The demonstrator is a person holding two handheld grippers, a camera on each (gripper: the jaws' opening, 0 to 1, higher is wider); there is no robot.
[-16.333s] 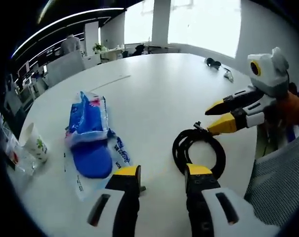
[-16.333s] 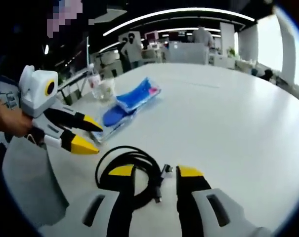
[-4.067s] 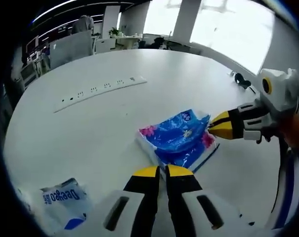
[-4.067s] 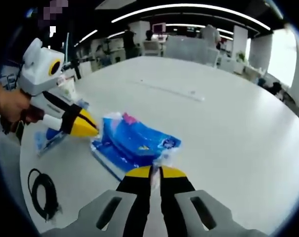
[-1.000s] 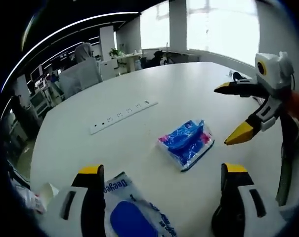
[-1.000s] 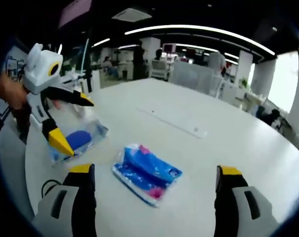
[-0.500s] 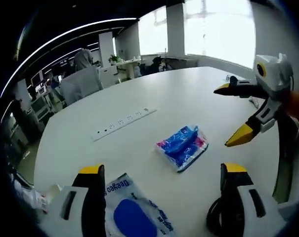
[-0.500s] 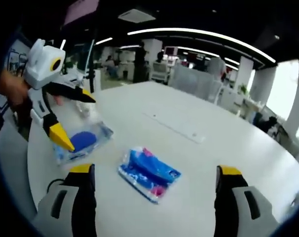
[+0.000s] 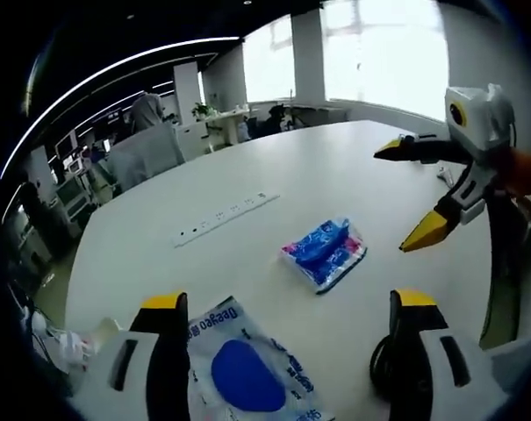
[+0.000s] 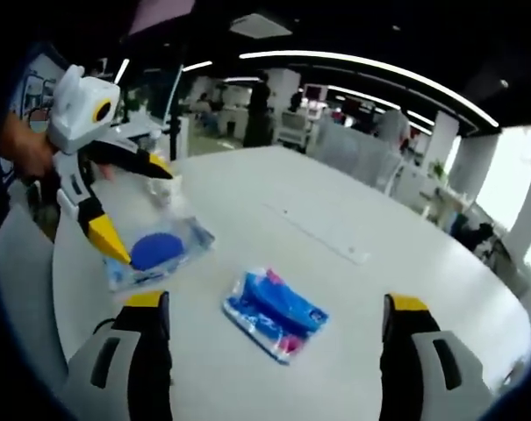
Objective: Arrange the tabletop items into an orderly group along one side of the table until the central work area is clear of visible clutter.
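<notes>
A blue tissue pack (image 9: 325, 254) lies flat on the white round table (image 9: 247, 175), ahead of both grippers and apart from them; it is the same tissue pack (image 10: 278, 316) in the right gripper view. My left gripper (image 9: 287, 303) is open wide, its jaws either side of a clear bag with a blue pad (image 9: 243, 377). A coiled black cable (image 9: 383, 395) sits by its right jaw. My right gripper (image 10: 276, 303) is open wide with nothing in it. The right gripper (image 9: 401, 199) enters from the right, the left gripper (image 10: 140, 213) from the left above the clear bag (image 10: 155, 252).
A white power strip (image 9: 226, 219) lies across the table beyond the tissue pack, the same power strip (image 10: 318, 232) in the right gripper view. Cups and plastic wrapping (image 9: 59, 342) crowd the table's near left edge. Office desks and chairs stand beyond the table.
Four seconds ago both grippers were shut at the tissue pack; now both are open and drawn back. Over the last second both views rose slightly, and the pack stays put.
</notes>
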